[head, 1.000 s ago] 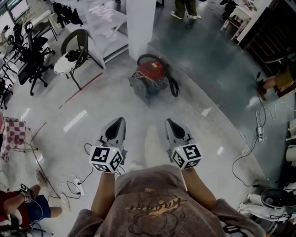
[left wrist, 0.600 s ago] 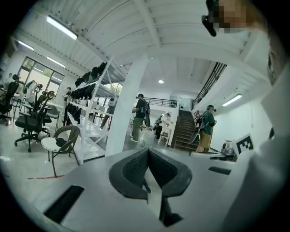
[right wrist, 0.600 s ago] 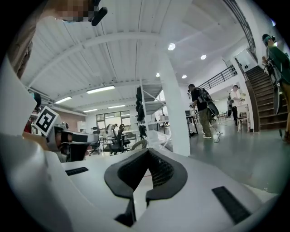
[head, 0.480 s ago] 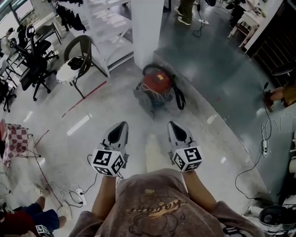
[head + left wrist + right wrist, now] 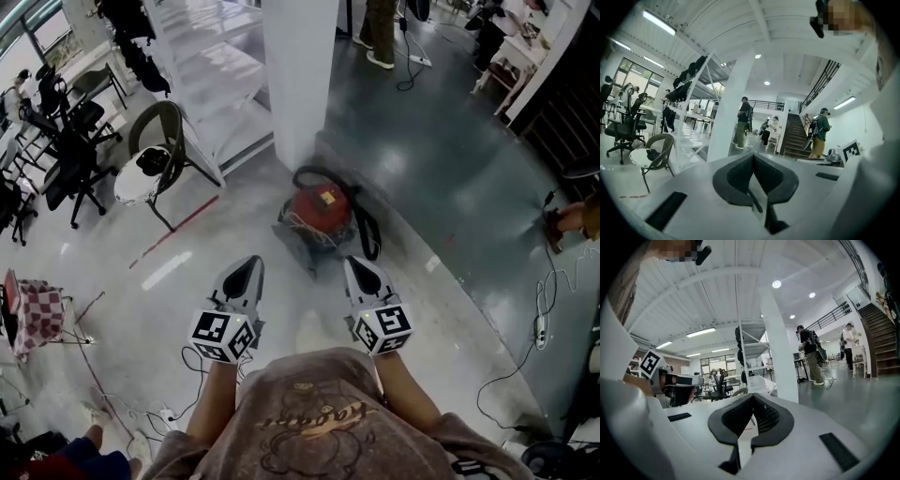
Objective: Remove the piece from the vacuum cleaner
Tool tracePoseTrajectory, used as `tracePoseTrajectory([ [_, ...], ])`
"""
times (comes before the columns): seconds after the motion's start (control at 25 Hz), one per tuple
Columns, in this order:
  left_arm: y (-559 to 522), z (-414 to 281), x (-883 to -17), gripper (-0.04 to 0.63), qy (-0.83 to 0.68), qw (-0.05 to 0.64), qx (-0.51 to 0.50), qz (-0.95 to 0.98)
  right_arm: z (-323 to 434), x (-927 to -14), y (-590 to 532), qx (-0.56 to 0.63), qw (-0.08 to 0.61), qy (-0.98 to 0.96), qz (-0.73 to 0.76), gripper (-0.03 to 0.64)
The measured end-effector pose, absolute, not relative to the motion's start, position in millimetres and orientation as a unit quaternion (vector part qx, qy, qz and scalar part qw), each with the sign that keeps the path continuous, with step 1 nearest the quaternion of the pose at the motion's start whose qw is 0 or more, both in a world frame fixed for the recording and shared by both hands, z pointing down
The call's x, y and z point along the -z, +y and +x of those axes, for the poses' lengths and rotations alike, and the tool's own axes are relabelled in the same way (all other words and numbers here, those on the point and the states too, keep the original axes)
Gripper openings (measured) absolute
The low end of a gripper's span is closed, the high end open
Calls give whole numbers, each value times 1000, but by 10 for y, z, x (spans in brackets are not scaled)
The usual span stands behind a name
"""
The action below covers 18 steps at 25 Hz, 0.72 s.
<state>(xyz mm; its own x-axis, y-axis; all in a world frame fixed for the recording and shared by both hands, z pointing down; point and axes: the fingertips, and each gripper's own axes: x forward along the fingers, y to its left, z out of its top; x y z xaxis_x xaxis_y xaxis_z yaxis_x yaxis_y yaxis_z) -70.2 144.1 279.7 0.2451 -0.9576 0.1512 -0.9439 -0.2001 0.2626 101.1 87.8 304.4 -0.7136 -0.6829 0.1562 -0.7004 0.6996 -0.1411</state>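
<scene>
We close in: left claw [image 5: 249, 264] clenched and empty, the red vacuum cleaner [image 5: 322, 208] on the floor beside the white pillar [image 5: 300, 75] nearer than a second ago, right claw [image 5: 356, 265] clenched too. Nothing is touched yet. Only the head view shows the cleaner; both gripper views look over it.

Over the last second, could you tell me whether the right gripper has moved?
Yes: the right gripper has advanced toward the red vacuum cleaner standing by the white pillar; the gap between them has narrowed.
</scene>
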Motion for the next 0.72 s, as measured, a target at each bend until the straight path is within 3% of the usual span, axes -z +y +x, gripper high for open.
tracePoseTrajectory([
  [0.72, 418, -944, -2730, 3, -639, 150, 35, 754, 665, -2953, -192, -96, 52, -938, 330, 0],
])
